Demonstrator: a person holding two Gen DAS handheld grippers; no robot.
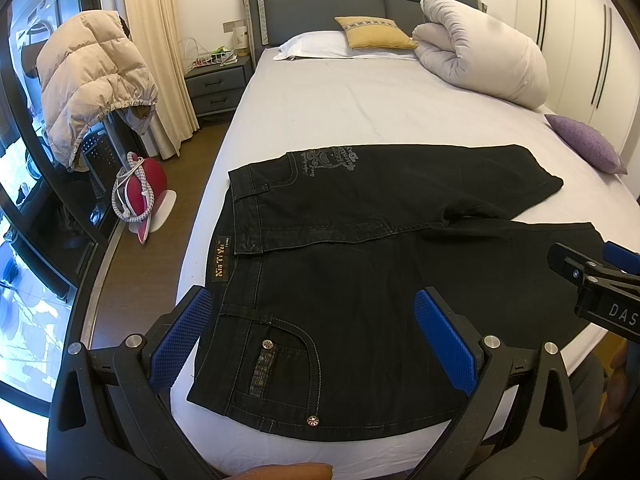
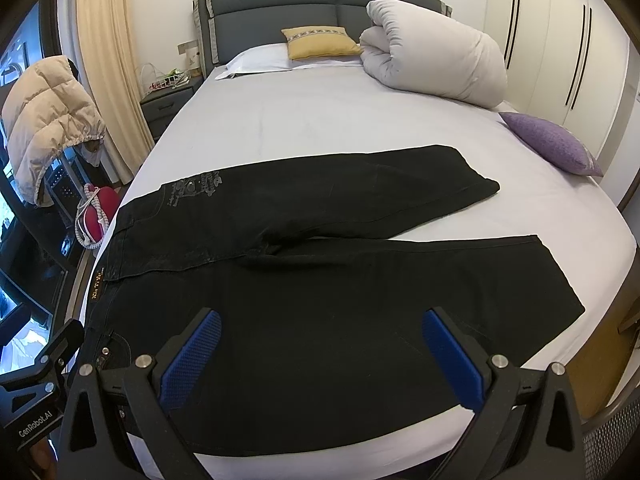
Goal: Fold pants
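Bed sheet (image 1: pixel 320 112) under black pants (image 1: pixel 360 240), "GenRobot.AI" on left gripper (image 2: pixel 40 380).

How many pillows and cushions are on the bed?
3. A white pillow lies at the headboard, a yellow cushion leans on it, and a purple cushion sits at the right edge. The rolled duvet may hide others.

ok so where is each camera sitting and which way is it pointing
Left wrist: sits on the left gripper at the foot of the bed, looking over the pants waistband toward the headboard; its own open fingers and the right gripper's tip at right show.
Right wrist: sits on the right gripper, over the near pant leg, facing the same headboard; its open fingers and the left gripper's edge at lower left show.
Shared: pants, bed, yellow pillow, purple pillow.
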